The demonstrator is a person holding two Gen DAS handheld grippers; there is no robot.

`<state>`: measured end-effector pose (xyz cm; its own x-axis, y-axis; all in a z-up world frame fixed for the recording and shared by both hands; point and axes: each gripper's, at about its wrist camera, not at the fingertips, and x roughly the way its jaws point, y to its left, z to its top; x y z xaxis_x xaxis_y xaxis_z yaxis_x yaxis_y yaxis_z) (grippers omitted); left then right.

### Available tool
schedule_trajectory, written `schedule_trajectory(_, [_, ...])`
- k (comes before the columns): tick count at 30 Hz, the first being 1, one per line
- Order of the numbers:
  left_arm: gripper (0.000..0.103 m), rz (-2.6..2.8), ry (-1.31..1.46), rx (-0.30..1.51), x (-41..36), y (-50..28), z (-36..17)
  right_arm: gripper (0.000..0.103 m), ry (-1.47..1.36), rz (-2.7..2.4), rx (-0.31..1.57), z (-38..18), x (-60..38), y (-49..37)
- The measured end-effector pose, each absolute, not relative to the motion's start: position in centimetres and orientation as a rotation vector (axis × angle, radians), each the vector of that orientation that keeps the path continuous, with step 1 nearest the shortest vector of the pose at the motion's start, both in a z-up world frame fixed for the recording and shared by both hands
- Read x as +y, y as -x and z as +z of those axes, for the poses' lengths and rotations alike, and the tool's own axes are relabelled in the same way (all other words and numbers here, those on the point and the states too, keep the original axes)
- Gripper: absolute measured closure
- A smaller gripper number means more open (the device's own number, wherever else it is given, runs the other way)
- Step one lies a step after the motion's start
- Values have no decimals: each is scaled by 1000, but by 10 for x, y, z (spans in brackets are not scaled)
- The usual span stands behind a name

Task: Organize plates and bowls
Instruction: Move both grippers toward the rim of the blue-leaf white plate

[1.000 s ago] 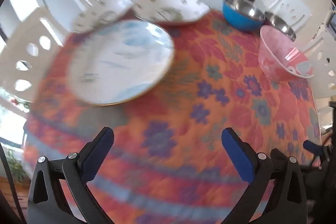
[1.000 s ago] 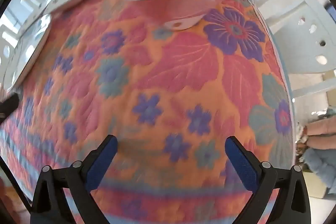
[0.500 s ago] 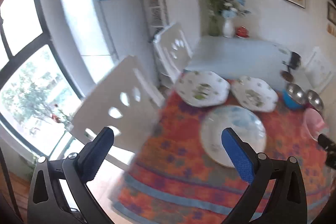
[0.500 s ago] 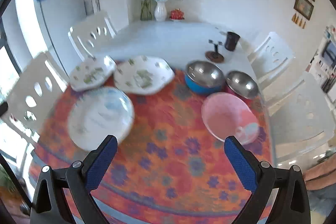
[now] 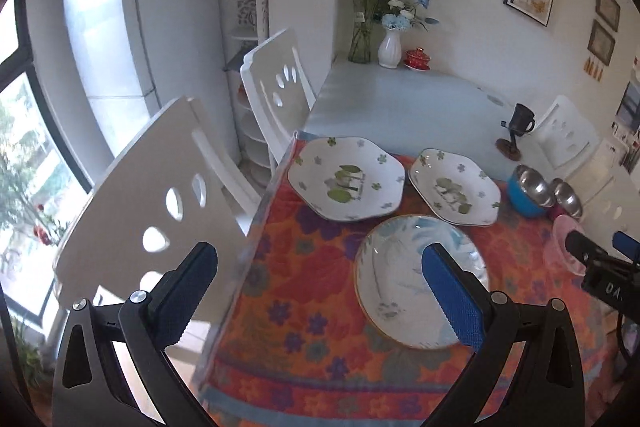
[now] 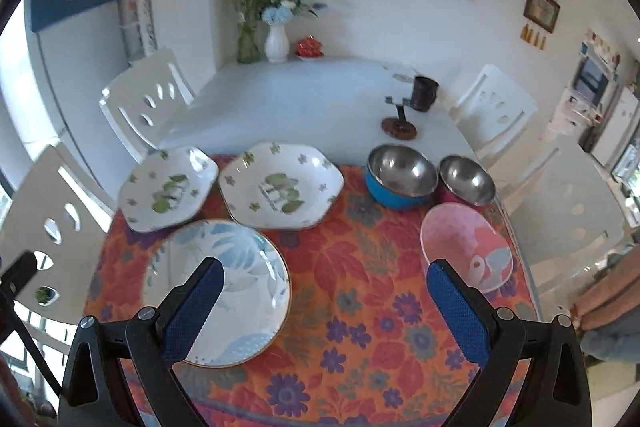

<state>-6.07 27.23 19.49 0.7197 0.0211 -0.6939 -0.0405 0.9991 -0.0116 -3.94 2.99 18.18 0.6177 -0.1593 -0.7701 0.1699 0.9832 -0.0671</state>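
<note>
Both hand-held grippers (image 5: 320,287) (image 6: 324,301) have risen, jaws spread, plates (image 6: 218,291) and bowls (image 6: 466,247) well below.

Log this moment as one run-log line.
left tongs: open, empty | right tongs: open, empty | three plates, three bowls apart on flowered cloth | nothing stacked yet

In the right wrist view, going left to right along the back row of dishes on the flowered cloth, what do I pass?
Smaller leaf-print plate → larger leaf-print plate → blue-sided steel bowl → red-sided steel bowl.
</note>
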Motion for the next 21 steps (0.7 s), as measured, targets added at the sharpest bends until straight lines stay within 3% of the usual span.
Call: schedule_trajectory(21, [2,-167,-19,938,260,14,148,2,-46,-178,990,136,30,12])
